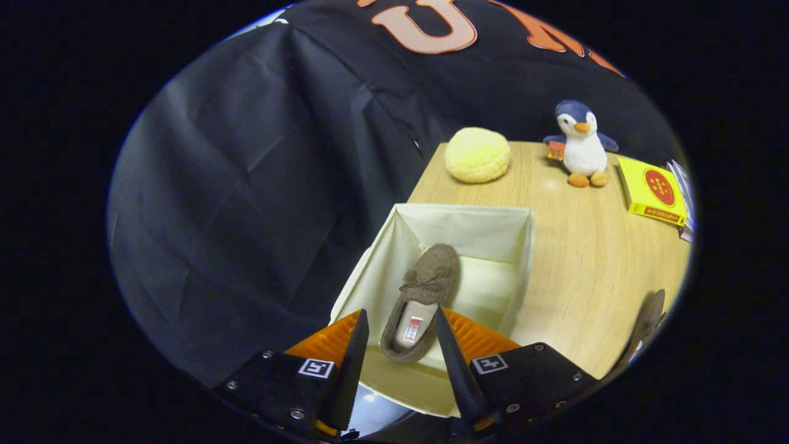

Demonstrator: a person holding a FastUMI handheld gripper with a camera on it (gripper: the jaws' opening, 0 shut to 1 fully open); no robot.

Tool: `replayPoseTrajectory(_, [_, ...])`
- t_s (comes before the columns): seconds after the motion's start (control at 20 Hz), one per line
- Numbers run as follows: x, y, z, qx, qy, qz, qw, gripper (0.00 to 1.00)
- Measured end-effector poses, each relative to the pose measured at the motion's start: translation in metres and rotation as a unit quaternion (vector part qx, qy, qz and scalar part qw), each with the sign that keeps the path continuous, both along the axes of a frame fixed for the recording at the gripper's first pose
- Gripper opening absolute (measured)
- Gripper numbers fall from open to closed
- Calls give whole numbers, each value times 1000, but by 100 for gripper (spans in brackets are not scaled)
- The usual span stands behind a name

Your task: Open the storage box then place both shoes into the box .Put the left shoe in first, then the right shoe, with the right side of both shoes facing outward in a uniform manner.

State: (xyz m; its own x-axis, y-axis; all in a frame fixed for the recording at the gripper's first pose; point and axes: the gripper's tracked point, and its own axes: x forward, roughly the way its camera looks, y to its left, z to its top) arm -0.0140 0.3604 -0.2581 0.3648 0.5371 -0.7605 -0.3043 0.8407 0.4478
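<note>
An open cream fabric storage box (524,259) stands on the wooden table (592,259). A brown slipper with a bow (425,293) lies on the box floor toward its left wall, toe pointing away from me. My gripper (400,317) hovers above the box's near end, its fingers open on either side of the slipper's heel and apart from it. The dark edge of a second brown shoe (647,320) shows on the table to the right of the box.
Beyond the box on the table sit a yellow round cushion (478,154), a plush penguin (582,145) and a yellow box with a red circle (653,190). Black cloth hangs to the left of the table.
</note>
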Motion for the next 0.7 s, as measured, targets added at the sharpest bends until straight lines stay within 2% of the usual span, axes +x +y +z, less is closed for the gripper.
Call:
replayPoseTrajectory(0.2, [7, -72, 23, 2, -58, -21, 998, 78])
replayPoseTrajectory(0.45, [-11, -181, 21, -47, -105, -42, 992, 90])
replayPoseTrajectory(0.55, [-22, -226, 10, -74, -112, -50, 990, 96])
replayPoseTrajectory(0.7, [-31, -294, -16, -115, -115, -73, 984, 98])
